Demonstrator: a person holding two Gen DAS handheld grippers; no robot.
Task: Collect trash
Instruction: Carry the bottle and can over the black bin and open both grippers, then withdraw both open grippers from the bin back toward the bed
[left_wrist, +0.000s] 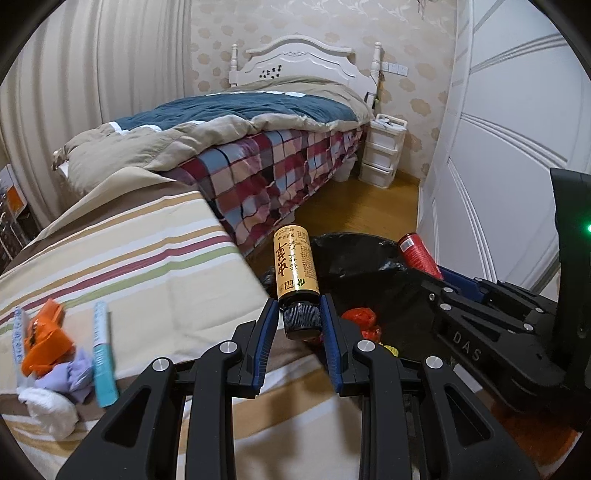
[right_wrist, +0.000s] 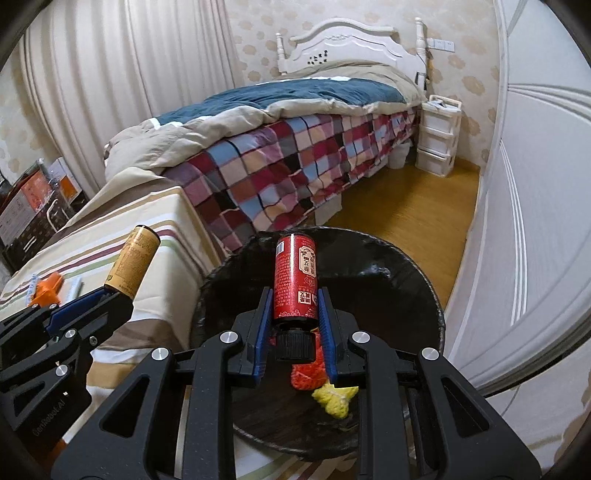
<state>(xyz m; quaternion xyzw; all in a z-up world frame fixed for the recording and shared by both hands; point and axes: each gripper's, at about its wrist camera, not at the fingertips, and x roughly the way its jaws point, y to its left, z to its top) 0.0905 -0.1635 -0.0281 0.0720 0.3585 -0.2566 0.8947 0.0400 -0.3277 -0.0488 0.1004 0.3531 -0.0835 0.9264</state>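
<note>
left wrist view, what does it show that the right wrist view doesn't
Only the left wrist view shows the teal tube, lilac wrapper and white tissue on the striped sheet. Only the right wrist view shows the yellow scrap in the black-lined bin. Both show the gold bottle in the left hand-held gripper and the red bottle in the right hand-held gripper.

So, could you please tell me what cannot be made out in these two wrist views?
- Bin contents: in the right wrist view the red bottle and right gripper cover part of the red and yellow trash in the black-lined trash bin.
- Gold bottle label: print too small to read.
- Litter on the striped table: the orange wrapper and pieces beside it are blurred in the left wrist view.
</note>
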